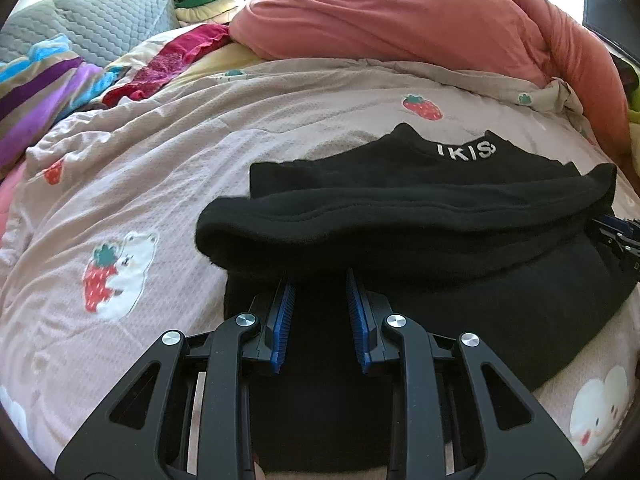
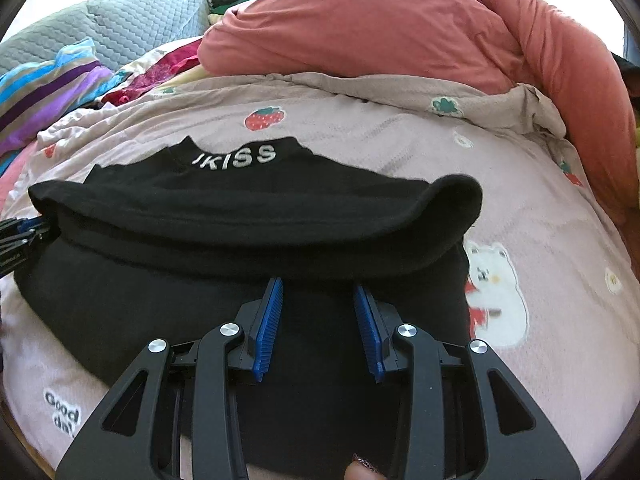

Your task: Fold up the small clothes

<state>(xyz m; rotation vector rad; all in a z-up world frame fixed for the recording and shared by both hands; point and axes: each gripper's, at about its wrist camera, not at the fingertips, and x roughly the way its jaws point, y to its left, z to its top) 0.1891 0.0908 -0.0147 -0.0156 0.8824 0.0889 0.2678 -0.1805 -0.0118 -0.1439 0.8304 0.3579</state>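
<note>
**Black top half folded on the bed, a gripper at each end of the raised hem**

At the far left edge of the bed lie a striped blanket [image 1: 36,92] and a grey quilted pillow [image 1: 100,20], with a heap of red cloth [image 1: 168,68] beside them. The pink bedspread [image 1: 160,168], printed with strawberries and white bears, covers the middle of the bed and carries the black top [image 1: 400,216].

The top lies flat with its collar, lettered in white, toward the far side of the bed. Its lower hem is lifted and doubled back over the body, making a thick rolled edge that runs across the garment.

The left gripper [image 1: 320,280] sits at the left end of that roll. Its blue pads [image 1: 284,312] stand a narrow way apart and their tips go in under the rolled hem, so the fabric there appears to be pinched between them; the actual contact is hidden by the cloth.

The right gripper [image 2: 318,288] sits at the right end of the same roll, near the right side of the top [image 2: 240,220]. Its pads [image 2: 268,324] stand somewhat wider, tips likewise tucked under the raised hem, apparently gripping it. A fingertip with a dark nail [image 2: 360,468] shows at the bottom of the right wrist view.

Behind the top, along the far right of the bed, is a bulky salmon duvet [image 1: 420,20].
</note>
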